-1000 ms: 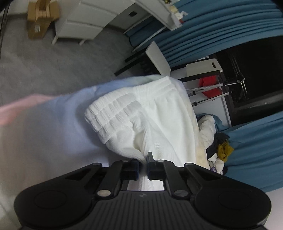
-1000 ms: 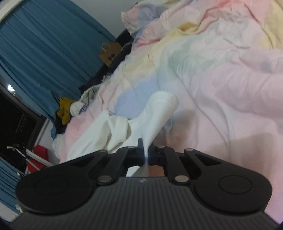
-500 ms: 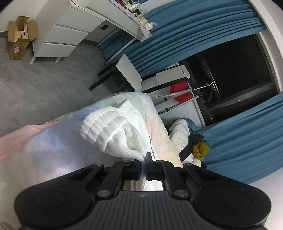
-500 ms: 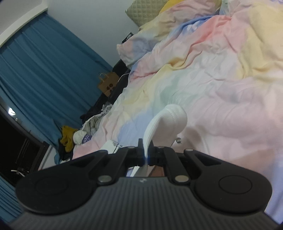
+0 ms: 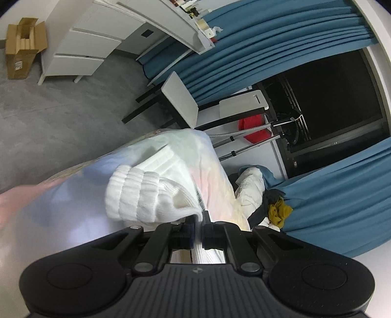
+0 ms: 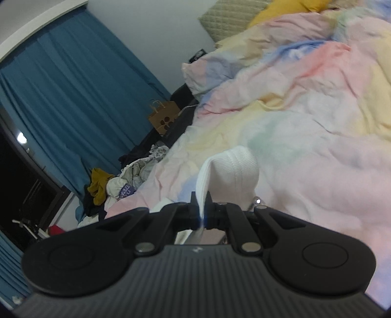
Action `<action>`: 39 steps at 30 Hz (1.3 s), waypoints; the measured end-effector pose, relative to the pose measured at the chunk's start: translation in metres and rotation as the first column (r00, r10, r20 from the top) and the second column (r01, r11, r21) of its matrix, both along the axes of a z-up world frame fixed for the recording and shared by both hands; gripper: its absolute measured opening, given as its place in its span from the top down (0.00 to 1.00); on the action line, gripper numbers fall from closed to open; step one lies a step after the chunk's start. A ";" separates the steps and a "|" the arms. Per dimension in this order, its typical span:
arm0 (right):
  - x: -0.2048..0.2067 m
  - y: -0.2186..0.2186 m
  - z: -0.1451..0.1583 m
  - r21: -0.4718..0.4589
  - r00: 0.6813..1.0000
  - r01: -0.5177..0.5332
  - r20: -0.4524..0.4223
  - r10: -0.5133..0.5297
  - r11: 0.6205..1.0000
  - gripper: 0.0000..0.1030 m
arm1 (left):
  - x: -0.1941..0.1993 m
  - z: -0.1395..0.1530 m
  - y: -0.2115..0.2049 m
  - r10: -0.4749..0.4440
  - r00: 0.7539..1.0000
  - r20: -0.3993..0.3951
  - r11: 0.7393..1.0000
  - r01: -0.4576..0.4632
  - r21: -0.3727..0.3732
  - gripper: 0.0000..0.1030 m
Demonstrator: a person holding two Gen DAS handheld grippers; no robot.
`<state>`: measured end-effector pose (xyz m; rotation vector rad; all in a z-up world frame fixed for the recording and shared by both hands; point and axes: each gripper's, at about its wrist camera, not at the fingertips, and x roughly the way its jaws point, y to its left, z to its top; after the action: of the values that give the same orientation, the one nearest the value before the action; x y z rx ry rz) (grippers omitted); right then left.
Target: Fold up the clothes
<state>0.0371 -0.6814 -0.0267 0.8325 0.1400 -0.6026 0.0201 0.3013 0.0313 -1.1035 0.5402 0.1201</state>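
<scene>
In the left wrist view, a cardboard box (image 5: 23, 46) is seen on the grey floor at the far left, and beside it a white drawer unit (image 5: 80, 52) is placed. Toward the middle, a white ribbed garment (image 5: 146, 195) is bunched above the pastel duvet (image 5: 56, 200), and its edge is pinched between the closed fingers of the left gripper (image 5: 198, 226). Farther right, a white chair (image 5: 180, 100) stands before the blue curtain (image 5: 268, 49), a red item (image 5: 254, 128) is seen behind a metal rack, and a pile of clothes (image 5: 273, 208) with a mustard piece lies low beside the bed. In the right wrist view, the blue curtain (image 6: 73, 97) fills the left side, and under it the same pile of clothes (image 6: 117, 183) is visible, with a brown paper bag (image 6: 165, 118) a little farther along the bed side. In the middle, another part of the garment (image 6: 232, 176) is held up over the duvet (image 6: 305, 122), a fold of it being clamped by the closed right gripper (image 6: 201, 215). At the upper right, a beige pillow (image 6: 229, 17) and a yellow pillow (image 6: 286, 7) are seen against the wall.
</scene>
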 end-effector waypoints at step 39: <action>0.181 -0.015 -0.036 0.312 0.981 -0.193 0.068 0.180 0.930 0.36 | 0.189 -0.080 -0.016 -0.100 0.995 -0.021 0.995 0.100 0.001 0.26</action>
<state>0.2177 -0.6966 -0.0627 1.1289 0.2837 -0.3878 0.2090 0.2851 -0.0486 -1.0725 0.6128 0.0444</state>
